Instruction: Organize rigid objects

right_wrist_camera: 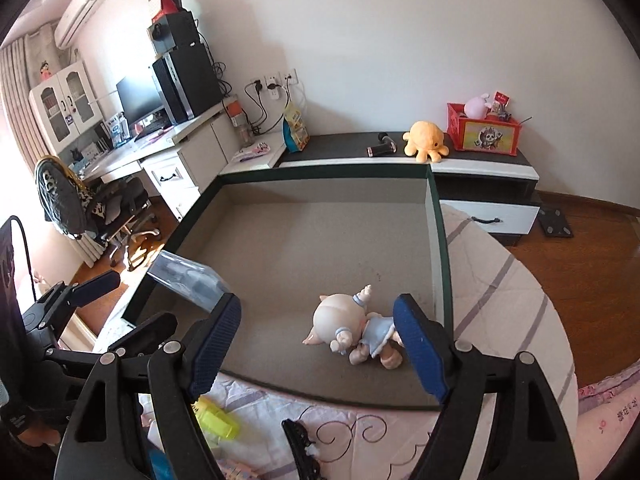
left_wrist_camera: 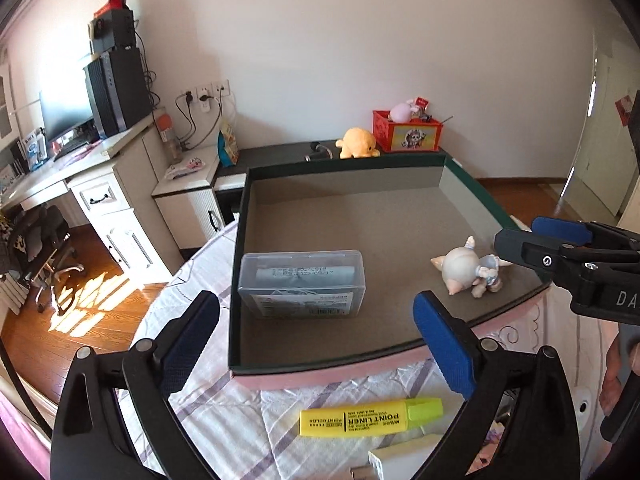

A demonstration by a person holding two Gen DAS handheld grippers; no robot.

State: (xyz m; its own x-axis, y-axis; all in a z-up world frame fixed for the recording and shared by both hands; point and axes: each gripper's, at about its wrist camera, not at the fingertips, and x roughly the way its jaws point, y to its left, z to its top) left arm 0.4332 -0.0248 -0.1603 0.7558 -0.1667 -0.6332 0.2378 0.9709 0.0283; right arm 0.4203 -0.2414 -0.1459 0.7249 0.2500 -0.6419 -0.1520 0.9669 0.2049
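Grippers both angled down toward my tray (left_wrist_camera: 240,264), a shallow grey-lined one on the bedspread (left_wrist_camera: 224,408). Left gripper (left_wrist_camera: 316,344) has jaws wide apart, nothing between them; it hangs over the tray's near edge. Right gripper (right_wrist_camera: 318,344) is also spread wide, empty, pads either side of the figurine (right_wrist_camera: 348,330) but clear of it. Figurine lies on its side at the tray's near right, long axis running left-right, head to the left. Clear plastic case (left_wrist_camera: 302,282) lies flat at near left, long axis left-right. Yellow highlighter (left_wrist_camera: 370,416) is on the bedspread outside the tray's near edge, cap pointing right.
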